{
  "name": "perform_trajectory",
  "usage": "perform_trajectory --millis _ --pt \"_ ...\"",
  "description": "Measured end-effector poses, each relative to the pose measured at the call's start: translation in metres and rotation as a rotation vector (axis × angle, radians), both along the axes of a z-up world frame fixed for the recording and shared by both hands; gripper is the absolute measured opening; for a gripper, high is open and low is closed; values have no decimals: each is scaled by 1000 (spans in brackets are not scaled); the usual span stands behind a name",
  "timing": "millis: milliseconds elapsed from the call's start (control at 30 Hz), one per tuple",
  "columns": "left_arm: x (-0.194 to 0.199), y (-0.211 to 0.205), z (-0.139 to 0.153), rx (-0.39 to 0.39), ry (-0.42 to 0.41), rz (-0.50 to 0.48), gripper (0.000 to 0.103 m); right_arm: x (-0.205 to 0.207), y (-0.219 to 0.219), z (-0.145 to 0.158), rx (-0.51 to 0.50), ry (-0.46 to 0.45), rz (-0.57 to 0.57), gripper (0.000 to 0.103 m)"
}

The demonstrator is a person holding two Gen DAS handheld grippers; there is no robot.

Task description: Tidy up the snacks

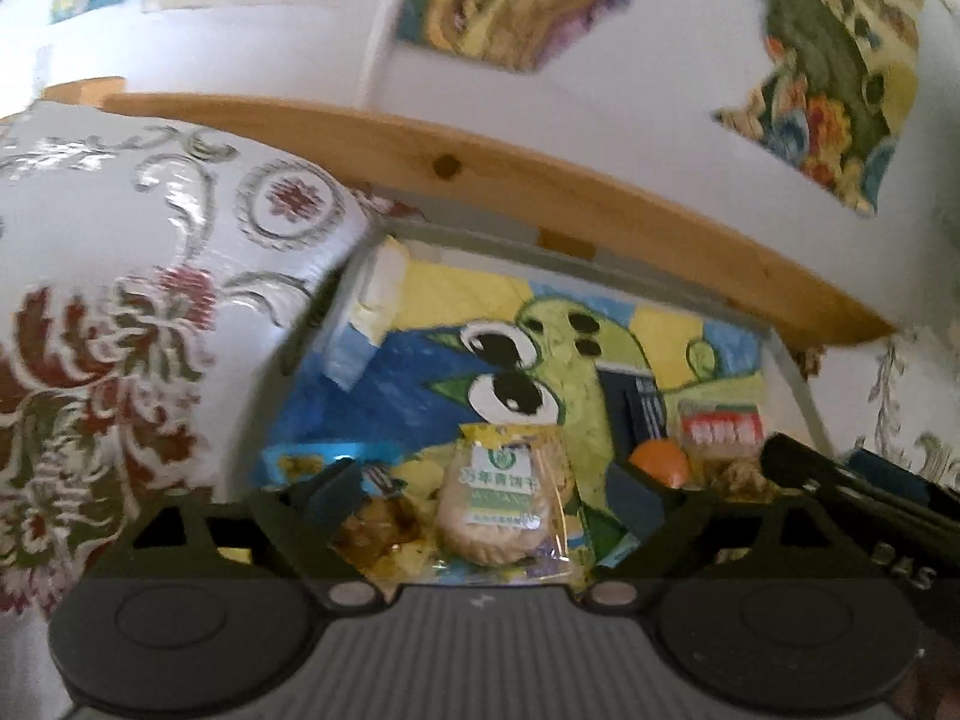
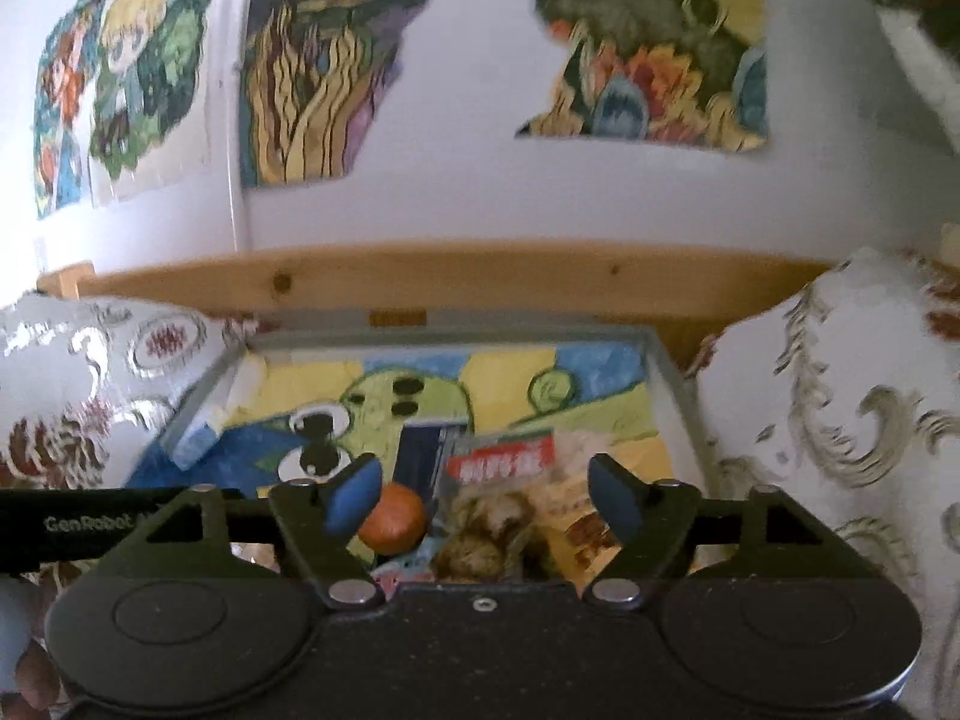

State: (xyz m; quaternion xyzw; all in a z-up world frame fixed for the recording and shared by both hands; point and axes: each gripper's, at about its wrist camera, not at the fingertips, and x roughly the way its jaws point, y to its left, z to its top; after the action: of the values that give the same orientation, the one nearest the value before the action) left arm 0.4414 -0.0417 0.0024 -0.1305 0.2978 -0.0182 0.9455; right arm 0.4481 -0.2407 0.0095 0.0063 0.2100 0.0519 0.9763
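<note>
A white wall [image 2: 480, 198] hung with torn, brightly coloured drawings is filling the background, and a smooth pale wooden rail [image 2: 420, 282] with dark knots is running along its foot. Two plump cushions in white cloth, woven with shiny silver scrolls and dark red flowers, are flanking the scene: the left cushion [image 1: 138, 300] and the right cushion [image 2: 840, 420]. Between them a shallow rectangular tray [image 2: 666, 372] with thin grey walls is sitting, its floor lined with a crayon drawing of a green big-eyed creature [image 2: 414, 402]. The snacks are lying at the near end of this tray. The left gripper [image 1: 489, 501] is hanging wide open, its blue pads on either side of a round pale biscuit in crinkly clear wrap [image 1: 498, 510], not touching it as far as the blurred view shows. The right gripper [image 2: 483, 495] is likewise spread open above a fluffy brownish snack in a clear packet [image 2: 492, 534] with a red-labelled packet [image 2: 501, 462] behind it. A small, smooth orange ball [image 2: 393, 521] is lying just beside the right gripper's left pad
</note>
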Motion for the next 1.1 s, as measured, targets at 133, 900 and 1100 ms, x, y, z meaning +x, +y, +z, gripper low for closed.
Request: perform_trajectory --millis 133,900,1100 --pt "-22 7 14 -11 -56 39 102 -25 -6 17 15 -48 -8 89" --pt "-203 22 46 152 -224 64 103 -222 -8 38 33 -166 -42 102" --pt "-237 26 35 186 -212 76 103 -258 -5 31 32 -153 -48 102"
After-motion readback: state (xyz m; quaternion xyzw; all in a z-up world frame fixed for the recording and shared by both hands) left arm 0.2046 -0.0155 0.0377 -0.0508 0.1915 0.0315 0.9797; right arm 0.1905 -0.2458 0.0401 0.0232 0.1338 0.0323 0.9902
